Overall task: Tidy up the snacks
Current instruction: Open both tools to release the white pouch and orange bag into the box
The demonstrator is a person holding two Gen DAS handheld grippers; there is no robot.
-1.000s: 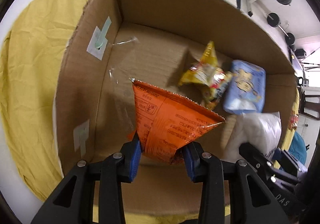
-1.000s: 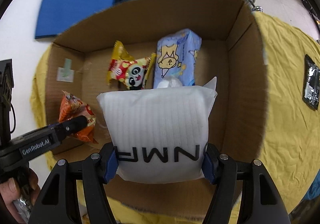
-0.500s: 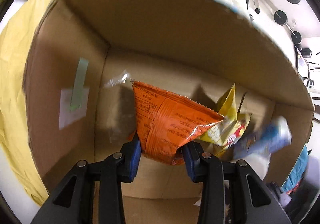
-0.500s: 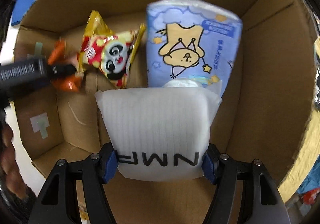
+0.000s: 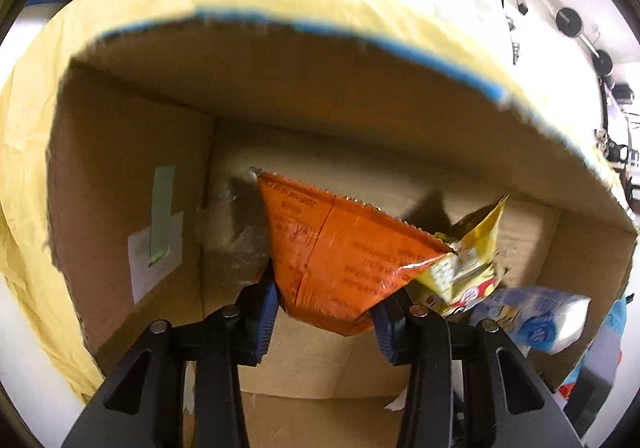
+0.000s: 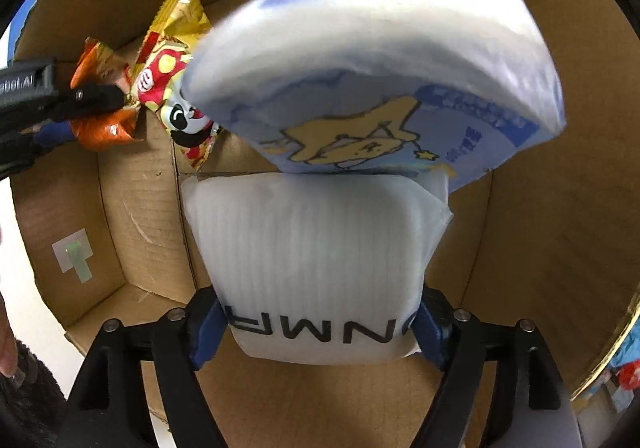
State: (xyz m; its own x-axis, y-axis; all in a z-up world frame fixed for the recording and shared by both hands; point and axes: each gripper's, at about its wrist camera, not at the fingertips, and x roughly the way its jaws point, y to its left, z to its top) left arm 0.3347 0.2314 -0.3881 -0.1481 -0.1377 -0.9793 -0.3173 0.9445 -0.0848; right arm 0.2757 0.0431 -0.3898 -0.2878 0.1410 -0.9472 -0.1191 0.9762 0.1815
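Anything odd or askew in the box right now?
The blue pack sits tilted in the cardboard box, propped on the white pack that the opening right gripper is lowering. Nothing is spilled or torn.

Rough, matt cardboard box (image 5: 132,184), edges ragged. Orange packet (image 5: 340,252) is shiny, crinkled foil; the yellow packet (image 6: 176,60) equally glossy. White pack (image 6: 316,260) looks soft, ribbed, cloudy plastic. Blue pack (image 6: 400,60) smooth film. Crumpled yellow cloth (image 5: 24,152) underneath.
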